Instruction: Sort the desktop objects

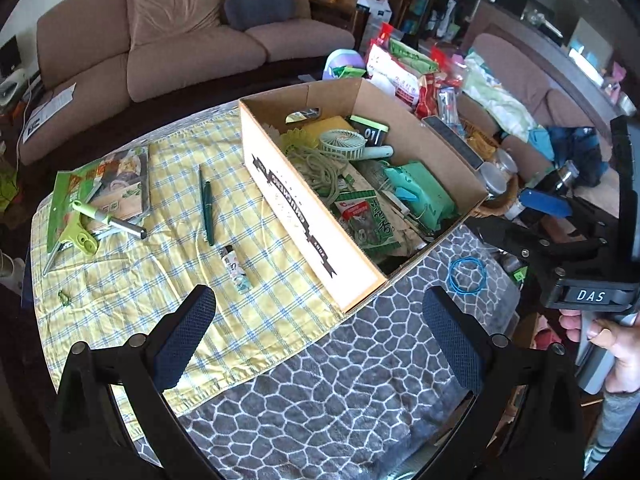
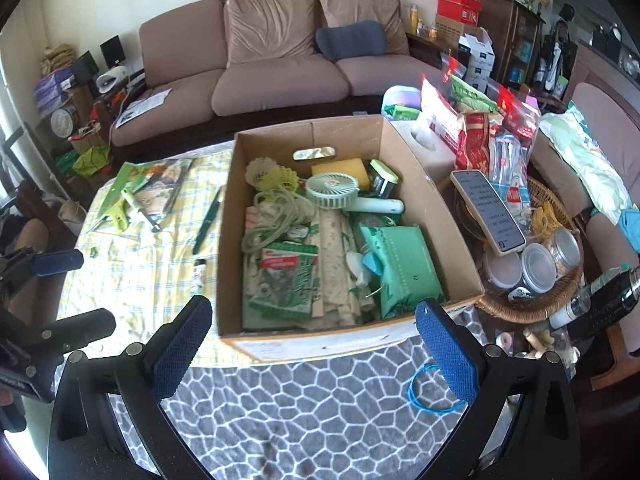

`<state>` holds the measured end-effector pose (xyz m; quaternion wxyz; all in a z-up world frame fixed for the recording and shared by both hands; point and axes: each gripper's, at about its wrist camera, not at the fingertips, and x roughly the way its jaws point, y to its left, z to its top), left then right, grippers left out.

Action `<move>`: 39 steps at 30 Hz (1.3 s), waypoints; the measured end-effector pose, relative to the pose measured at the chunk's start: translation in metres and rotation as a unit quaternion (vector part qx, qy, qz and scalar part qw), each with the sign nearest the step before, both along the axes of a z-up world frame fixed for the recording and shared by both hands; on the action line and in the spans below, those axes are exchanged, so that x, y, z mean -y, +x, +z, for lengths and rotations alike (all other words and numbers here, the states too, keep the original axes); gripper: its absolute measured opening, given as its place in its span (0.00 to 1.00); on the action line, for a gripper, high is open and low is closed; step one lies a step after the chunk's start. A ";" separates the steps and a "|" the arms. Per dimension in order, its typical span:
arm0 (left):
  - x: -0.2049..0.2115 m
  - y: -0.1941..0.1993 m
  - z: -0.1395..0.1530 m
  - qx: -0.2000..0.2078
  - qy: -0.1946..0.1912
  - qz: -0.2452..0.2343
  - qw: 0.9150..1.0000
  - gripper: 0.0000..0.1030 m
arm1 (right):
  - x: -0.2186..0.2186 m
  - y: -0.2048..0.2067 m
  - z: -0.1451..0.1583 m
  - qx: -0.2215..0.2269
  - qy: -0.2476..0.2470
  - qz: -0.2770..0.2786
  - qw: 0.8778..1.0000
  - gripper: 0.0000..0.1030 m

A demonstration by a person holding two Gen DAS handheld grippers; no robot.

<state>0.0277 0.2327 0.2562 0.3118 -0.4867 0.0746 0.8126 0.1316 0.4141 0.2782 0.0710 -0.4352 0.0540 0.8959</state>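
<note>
Several loose items wait on the desk's yellow checked cloth (image 1: 132, 280): green peeler (image 1: 86, 236), dark pen (image 1: 208, 212), small lighter (image 1: 236, 268). Right of them, the cardboard box (image 1: 304, 216) is nearly full. Both tools, left tool (image 1: 320, 336) and right tool (image 2: 316, 344), hover released and empty; next, probably picking up the lighter.

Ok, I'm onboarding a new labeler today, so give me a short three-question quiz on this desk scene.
1. True or false: the left gripper is holding the green pen.
2. Where is the handheld fan? A) on the yellow checked cloth B) inside the cardboard box C) in the wicker basket
3. What colour is the rubber band on the grey patterned mat?

Key: 1 false; 2 B; 3 blue.
</note>
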 end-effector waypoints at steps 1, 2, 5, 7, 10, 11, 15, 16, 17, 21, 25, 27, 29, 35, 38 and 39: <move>0.010 0.002 0.002 -0.001 0.002 0.006 1.000 1.00 | 0.006 0.003 0.002 -0.004 -0.003 0.002 1.000 1.00; 0.020 0.003 0.003 -0.004 0.004 0.011 1.000 1.00 | 0.014 0.006 0.002 -0.007 -0.006 0.006 1.000 1.00; 0.055 0.005 0.005 -0.013 0.005 0.036 0.999 1.00 | 0.037 0.012 0.003 -0.016 -0.012 0.020 1.000 1.00; 0.077 0.005 0.002 -0.013 0.006 0.049 0.999 1.00 | 0.055 0.013 0.002 -0.020 -0.014 0.033 0.999 1.00; 0.113 0.003 -0.007 -0.012 0.003 0.078 0.997 1.00 | 0.082 0.012 -0.001 -0.030 -0.008 0.051 0.998 1.00; 0.126 0.003 -0.011 -0.013 0.005 0.090 0.996 1.00 | 0.091 0.011 -0.002 -0.035 -0.008 0.057 0.998 1.00; 0.177 0.001 -0.036 -0.025 -0.002 0.141 0.990 1.00 | 0.125 0.005 -0.015 -0.063 -0.020 0.077 0.995 1.00; 0.189 0.000 -0.046 -0.029 -0.009 0.155 0.988 1.00 | 0.134 0.001 -0.022 -0.066 -0.022 0.082 0.994 1.00; 0.200 -0.002 -0.055 -0.031 -0.018 0.167 0.985 1.00 | 0.144 -0.002 -0.030 -0.068 -0.021 0.086 0.994 1.00; 0.241 -0.010 -0.095 -0.024 -0.035 0.215 0.976 1.00 | 0.182 -0.018 -0.065 -0.064 -0.003 0.108 0.992 1.00; 0.271 -0.014 -0.124 -0.031 -0.041 0.250 0.967 1.00 | 0.207 -0.034 -0.103 -0.053 0.005 0.122 0.991 1.00; 0.277 -0.016 -0.137 -0.032 -0.048 0.256 0.965 1.00 | 0.216 -0.042 -0.119 -0.053 0.013 0.126 0.991 1.00; 0.278 -0.020 -0.149 -0.033 -0.060 0.263 0.962 1.00 | 0.221 -0.048 -0.132 -0.051 0.010 0.126 0.991 1.00; 0.277 -0.032 -0.196 -0.016 -0.066 0.277 0.958 1.00 | 0.236 -0.064 -0.174 -0.047 0.006 0.129 0.990 1.00; 0.275 -0.039 -0.224 -0.001 -0.081 0.279 0.957 1.00 | 0.244 -0.072 -0.197 -0.030 0.012 0.139 0.990 1.00; 0.274 -0.041 -0.232 0.004 -0.084 0.280 0.956 1.00 | 0.246 -0.075 -0.206 -0.022 0.015 0.141 0.990 1.00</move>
